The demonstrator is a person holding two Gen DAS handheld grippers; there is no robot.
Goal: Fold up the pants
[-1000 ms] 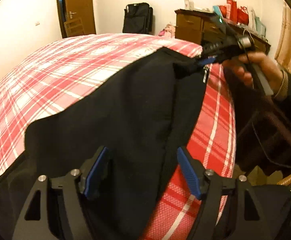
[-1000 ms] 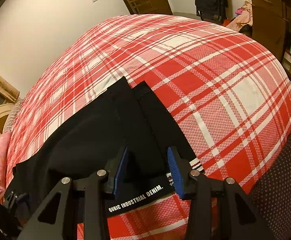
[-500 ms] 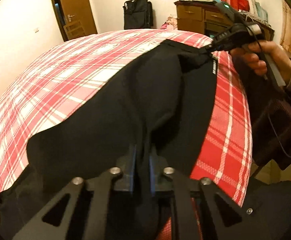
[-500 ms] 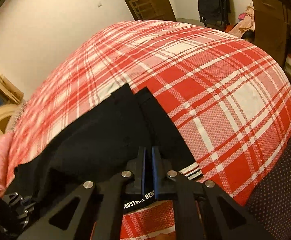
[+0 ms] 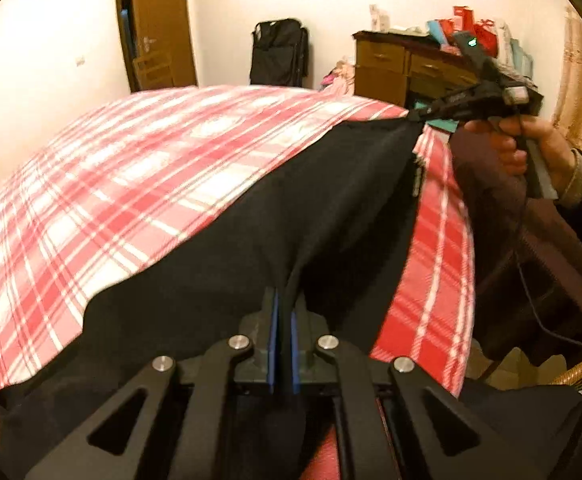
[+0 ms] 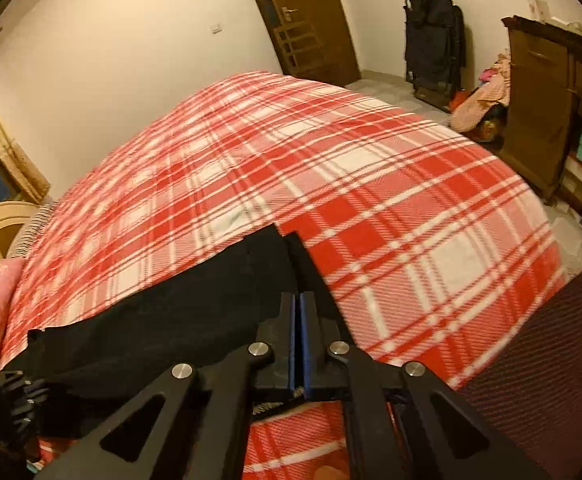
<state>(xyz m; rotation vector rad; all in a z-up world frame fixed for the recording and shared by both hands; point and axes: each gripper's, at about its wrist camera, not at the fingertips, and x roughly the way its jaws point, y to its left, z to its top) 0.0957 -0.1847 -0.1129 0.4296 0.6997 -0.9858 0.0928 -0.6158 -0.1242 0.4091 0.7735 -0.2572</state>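
Pants (image 5: 251, 248), black, lie stretched across the plaid bed (image 5: 111, 168); left gripper (image 5: 283, 344) and right gripper (image 6: 299, 344) jaws each pinch fabric at six o'clock.

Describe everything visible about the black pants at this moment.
The black pants look like plain, matte woven cloth, spread along the near edge of the red plaid bedspread. A small label with pale lettering shows near one edge. Both ends are pinched: the left hand-held gripper clamps a raised ridge of fabric, and the right hand-held gripper grips the other end, pulling the cloth fairly taut. The two leg edges lie side by side.
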